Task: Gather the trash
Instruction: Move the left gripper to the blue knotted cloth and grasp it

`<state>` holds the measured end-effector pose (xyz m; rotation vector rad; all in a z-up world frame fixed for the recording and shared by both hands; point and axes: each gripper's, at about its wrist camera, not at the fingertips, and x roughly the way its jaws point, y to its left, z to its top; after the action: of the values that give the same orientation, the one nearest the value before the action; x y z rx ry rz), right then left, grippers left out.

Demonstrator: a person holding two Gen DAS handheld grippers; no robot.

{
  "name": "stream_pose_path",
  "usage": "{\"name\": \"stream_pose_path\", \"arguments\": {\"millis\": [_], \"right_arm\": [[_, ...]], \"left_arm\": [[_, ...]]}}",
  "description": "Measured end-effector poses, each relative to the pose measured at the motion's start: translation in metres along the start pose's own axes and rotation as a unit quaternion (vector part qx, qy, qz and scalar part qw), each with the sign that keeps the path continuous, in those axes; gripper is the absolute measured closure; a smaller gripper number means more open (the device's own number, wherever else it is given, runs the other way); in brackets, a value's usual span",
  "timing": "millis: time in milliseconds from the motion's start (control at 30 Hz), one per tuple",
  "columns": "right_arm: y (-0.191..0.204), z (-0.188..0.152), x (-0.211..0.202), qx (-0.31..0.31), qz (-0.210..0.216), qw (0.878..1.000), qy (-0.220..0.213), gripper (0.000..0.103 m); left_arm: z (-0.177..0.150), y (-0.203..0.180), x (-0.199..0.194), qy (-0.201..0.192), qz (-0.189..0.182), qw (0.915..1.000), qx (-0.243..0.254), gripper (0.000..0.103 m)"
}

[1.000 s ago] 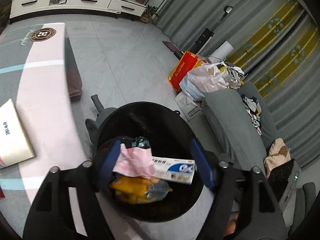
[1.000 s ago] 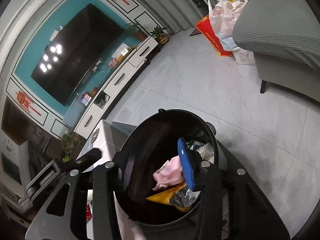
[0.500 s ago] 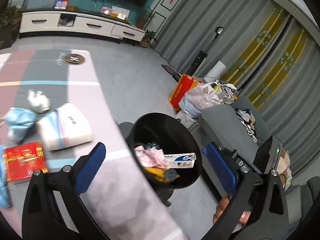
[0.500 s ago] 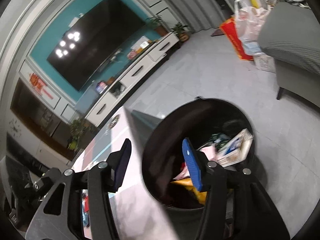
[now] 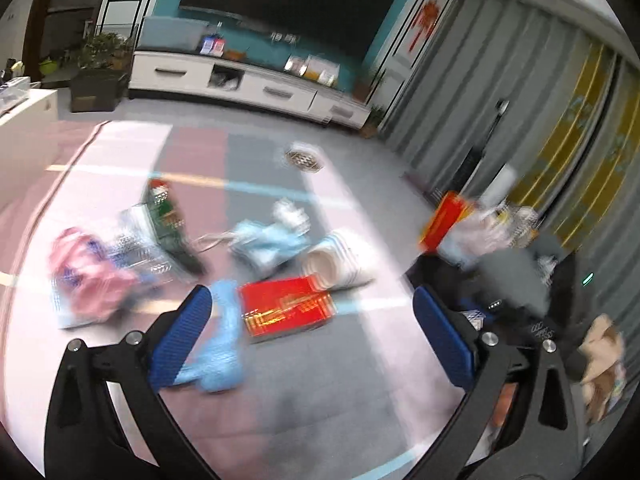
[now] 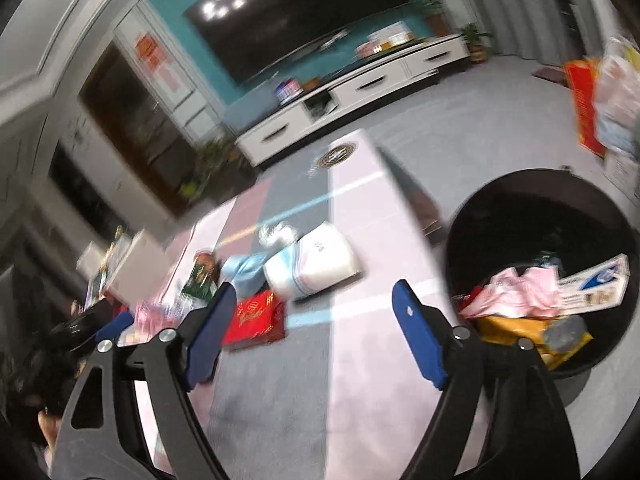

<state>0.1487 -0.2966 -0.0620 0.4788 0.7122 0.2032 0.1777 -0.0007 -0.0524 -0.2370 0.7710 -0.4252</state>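
My left gripper (image 5: 311, 296) is wide open and holds nothing, above a table (image 5: 280, 400) strewn with litter. Under it lie a red packet (image 5: 286, 310) and a blue wrapper (image 5: 222, 344). Farther off are a light blue mask (image 5: 268, 244), a white tissue pack (image 5: 340, 260), a green packet (image 5: 168, 220) and a pink packet (image 5: 88, 276). My right gripper (image 6: 314, 292) has its jaws opening, with nothing between them. It hangs over the table edge beside the black bin (image 6: 540, 184). The bin holds a pink wrapper (image 6: 520, 292), a white-blue box (image 6: 596, 284) and a yellow bag (image 6: 520, 328).
A white TV cabinet (image 5: 248, 84) runs along the far wall under a dark screen. A grey sofa (image 5: 516, 276) and bags, one of them red (image 5: 444, 220), stand on the floor to the right. Grey floor lies between table and cabinet.
Both grippers have swung away from over the bin toward the litter on the table, and both sets of jaws have spread wider. The pink wrapper and box now lie in the bin.
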Motion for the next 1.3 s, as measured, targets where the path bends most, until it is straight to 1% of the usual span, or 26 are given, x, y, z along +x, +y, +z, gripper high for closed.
{"name": "stream_pose_path", "arguments": {"millis": [100, 200, 233, 267, 300, 367, 433, 600, 667, 700, 733, 767, 833, 867, 900, 933, 967, 1033, 1100, 1167, 1267, 1300], "right_arm": [[0.021, -0.01, 0.014, -0.041, -0.011, 0.999, 0.025, 0.018], [0.034, -0.021, 0.029, -0.069, -0.025, 0.996, 0.044, 0.018], [0.038, -0.024, 0.035, -0.074, -0.029, 0.996, 0.051, 0.018], [0.039, -0.026, 0.039, -0.075, -0.031, 0.995, 0.056, 0.018], [0.041, -0.028, 0.044, -0.077, -0.034, 0.995, 0.062, 0.018], [0.042, -0.03, 0.053, -0.079, -0.037, 0.994, 0.071, 0.018], [0.044, -0.031, 0.063, -0.08, -0.04, 0.993, 0.081, 0.018], [0.052, -0.036, 0.088, -0.076, -0.03, 0.99, 0.117, 0.018], [0.06, -0.038, 0.094, -0.083, -0.027, 0.989, 0.123, 0.018], [0.064, -0.039, 0.097, -0.089, -0.028, 0.988, 0.123, 0.018], [0.067, -0.039, 0.098, -0.092, -0.029, 0.988, 0.123, 0.018], [0.07, -0.038, 0.1, -0.091, -0.027, 0.988, 0.122, 0.018], [0.072, -0.037, 0.102, -0.084, -0.022, 0.989, 0.12, 0.018], [0.071, -0.036, 0.103, -0.077, -0.02, 0.99, 0.118, 0.018], [0.071, -0.035, 0.104, -0.071, -0.019, 0.99, 0.117, 0.018], [0.071, -0.034, 0.104, -0.067, -0.017, 0.991, 0.115, 0.018], [0.071, -0.033, 0.104, -0.066, -0.017, 0.991, 0.114, 0.018], [0.071, -0.033, 0.105, -0.068, -0.018, 0.991, 0.112, 0.018], [0.071, -0.034, 0.105, -0.074, -0.024, 0.99, 0.114, 0.018], [0.07, -0.034, 0.106, -0.081, -0.035, 0.989, 0.115, 0.018], [0.069, -0.035, 0.105, -0.089, -0.043, 0.989, 0.114, 0.018], [0.069, -0.035, 0.104, -0.092, -0.044, 0.988, 0.114, 0.018]], "left_arm": [[-0.016, 0.017, 0.008, 0.019, 0.005, 0.9996, 0.021, 0.003], [-0.034, 0.032, 0.011, 0.021, 0.0, 0.9997, 0.012, 0.003], [-0.038, 0.033, 0.016, 0.038, 0.01, 0.999, 0.022, 0.003], [-0.039, 0.032, 0.022, 0.058, 0.031, 0.9971, 0.038, 0.003], [-0.04, 0.029, 0.026, 0.069, 0.046, 0.995, 0.056, 0.003], [-0.043, 0.025, 0.03, 0.068, 0.056, 0.9916, 0.095, 0.003], [-0.044, 0.024, 0.032, 0.07, 0.07, 0.9887, 0.112, 0.003], [-0.048, 0.024, 0.044, 0.089, 0.068, 0.9835, 0.143, 0.003], [-0.047, 0.024, 0.05, 0.095, 0.065, 0.9825, 0.147, 0.003], [-0.046, 0.025, 0.054, 0.098, 0.065, 0.9823, 0.146, 0.006], [-0.047, 0.024, 0.055, 0.101, 0.062, 0.9822, 0.146, 0.014], [-0.047, 0.025, 0.058, 0.106, 0.059, 0.9819, 0.146, 0.018], [-0.05, 0.027, 0.064, 0.114, 0.064, 0.9805, 0.147, 0.034], [-0.051, 0.028, 0.066, 0.118, 0.068, 0.9798, 0.146, 0.038], [-0.051, 0.03, 0.067, 0.121, 0.072, 0.9797, 0.143, 0.046], [-0.052, 0.031, 0.067, 0.121, 0.071, 0.9802, 0.14, 0.056], [-0.051, 0.032, 0.066, 0.119, 0.069, 0.9814, 0.135, 0.061], [-0.048, 0.035, 0.059, 0.11, 0.055, 0.9853, 0.118, 0.066], [-0.046, 0.035, 0.051, 0.102, 0.035, 0.9882, 0.109, 0.069], [-0.043, 0.032, 0.038, 0.086, 0.021, 0.9909, 0.102, 0.069], [-0.038, 0.031, 0.016, 0.053, 0.004, 0.9947, 0.088, 0.069], [-0.035, 0.032, 0.006, 0.031, 0.001, 0.9962, 0.082, 0.069]]}}
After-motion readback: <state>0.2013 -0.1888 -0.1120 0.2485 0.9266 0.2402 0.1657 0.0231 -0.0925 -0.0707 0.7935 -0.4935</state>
